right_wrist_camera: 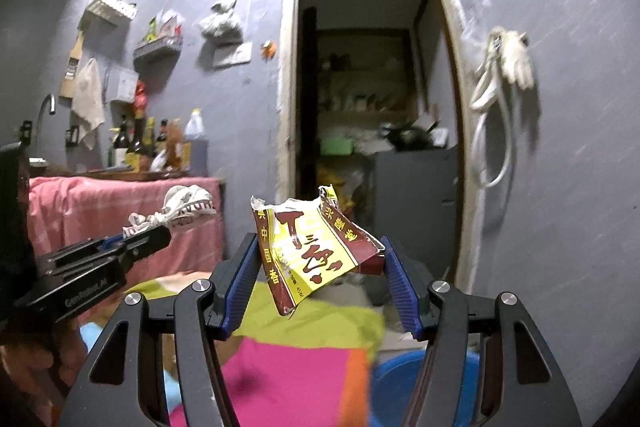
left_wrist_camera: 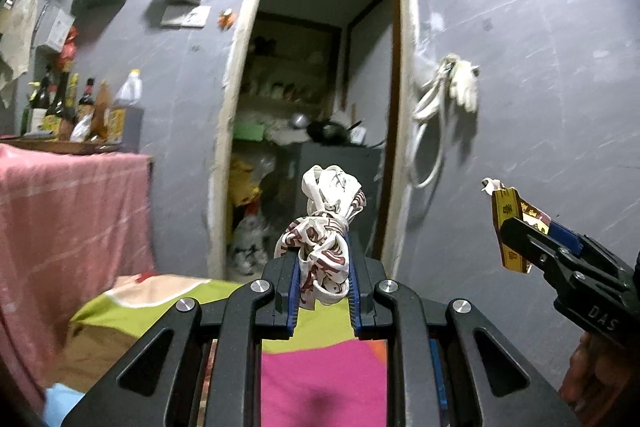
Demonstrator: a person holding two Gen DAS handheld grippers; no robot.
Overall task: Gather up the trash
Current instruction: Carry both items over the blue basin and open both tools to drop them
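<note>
Left wrist view shows my left gripper clamped on a knotted white plastic bag with red print, its blue pads squeezing the crumpled lower part while the knot stands above the fingertips. Off to the right, my right gripper pinches a torn yellow-and-maroon paper packet; the right wrist view confirms it, with the packet wedged aslant between both pads. Both pieces are lifted clear of the multicoloured cloth below, facing a doorway in the grey wall. I judge the picking-up done for these two items. No bin is visible, so dropping them off remains, and I can't tell whether more trash is left.
</note>
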